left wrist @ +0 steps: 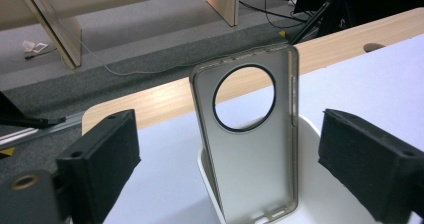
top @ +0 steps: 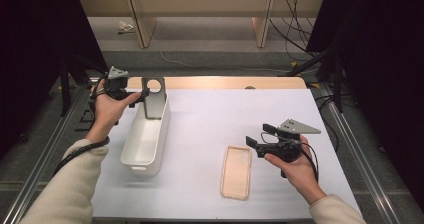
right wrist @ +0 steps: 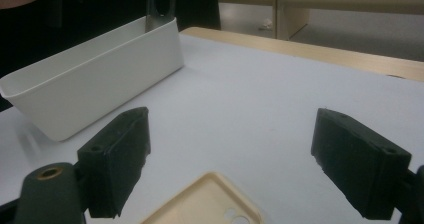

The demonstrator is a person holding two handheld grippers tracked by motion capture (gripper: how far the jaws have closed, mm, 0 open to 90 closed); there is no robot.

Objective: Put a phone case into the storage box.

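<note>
Grey phone case (left wrist: pixel 250 149) stands upright at the far end of the white bin (top: pixel 145 139), leaning on its end wall. I see my left gripper (top: pixel 142 91) level just beside it, jaws apart on either side with no pad touching. My right gripper (top: pixel 256 140) rests low, jaws spread wide and empty, just over the beige phone case (top: pixel 236 172) lying flat on the white table (top: pixel 210 119). Nothing blocks either hand.
</note>
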